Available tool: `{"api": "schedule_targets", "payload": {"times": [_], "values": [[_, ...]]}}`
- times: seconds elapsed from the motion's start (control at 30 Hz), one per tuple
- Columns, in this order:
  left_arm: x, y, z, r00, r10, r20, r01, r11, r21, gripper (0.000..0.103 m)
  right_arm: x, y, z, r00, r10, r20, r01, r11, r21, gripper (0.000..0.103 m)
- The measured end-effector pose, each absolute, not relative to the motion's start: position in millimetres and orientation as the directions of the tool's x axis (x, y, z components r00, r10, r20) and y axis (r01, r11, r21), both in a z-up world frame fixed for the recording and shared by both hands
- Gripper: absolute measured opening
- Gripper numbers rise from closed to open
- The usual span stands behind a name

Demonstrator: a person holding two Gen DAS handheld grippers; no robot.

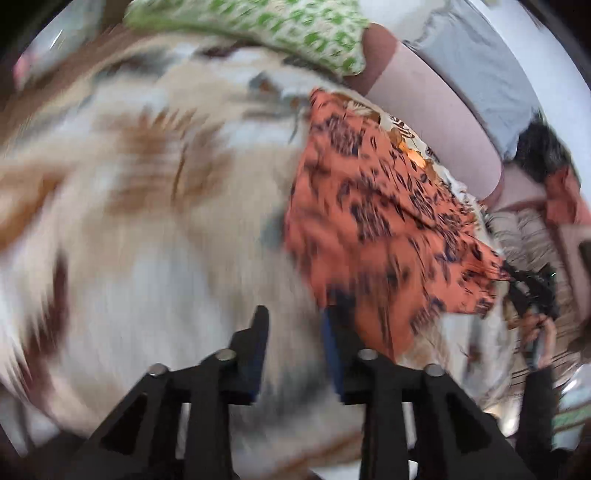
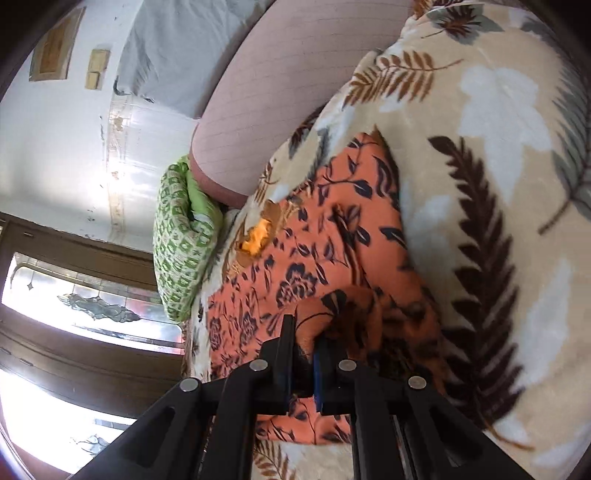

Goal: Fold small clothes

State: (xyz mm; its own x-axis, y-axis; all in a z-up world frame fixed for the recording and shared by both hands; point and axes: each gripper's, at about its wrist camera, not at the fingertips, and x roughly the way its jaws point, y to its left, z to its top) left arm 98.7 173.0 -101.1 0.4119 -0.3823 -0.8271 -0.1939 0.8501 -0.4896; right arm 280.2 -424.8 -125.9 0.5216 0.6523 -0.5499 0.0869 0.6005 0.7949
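Observation:
An orange garment with a dark floral print lies on a beige blanket with a leaf pattern. In the blurred left wrist view my left gripper is open just left of the garment's near edge, and only blanket shows between its fingers. My right gripper is shut on a bunched fold of the orange garment at its near end. That gripper also shows at the far right of the left wrist view, pinching the garment's corner, with a hand behind it.
A green patterned pillow lies at the blanket's edge beside a pink cushion. Grey cloth hangs behind it. A white wall and glass-panelled door stand past the bed.

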Motion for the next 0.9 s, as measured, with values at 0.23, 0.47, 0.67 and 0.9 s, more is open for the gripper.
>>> {"api": "schedule_targets", "payload": {"times": [0.23, 0.47, 0.67, 0.9], "values": [[74.6, 129.5, -101.9, 0.416, -0.53, -0.739, -0.099, 0.781, -0.616, 0.066, 273.7, -410.3, -110.3, 0.524, 0.651, -0.548, 0.067, 0.61, 0.789, 0.008], [96.3, 93.1, -134.2, 0.354, -0.544, -0.761, -0.128, 0.778, -0.615, 0.005, 267.7, -406.2, -108.3, 0.525, 0.641, -0.56, 0.075, 0.621, 0.78, 0.008], [107.6, 117.2, -107.3, 0.414, -0.55, -0.726, -0.094, 0.767, -0.635, 0.005, 269.7, -408.8, -104.4, 0.531, 0.644, -0.551, 0.057, 0.621, 0.781, 0.008], [213.1, 153.8, -34.2, 0.569, -0.539, -0.621, 0.015, 0.762, -0.647, 0.005, 310.4, -408.9, -75.0, 0.566, 0.672, -0.478, -0.022, 0.591, 0.806, 0.008]]}}
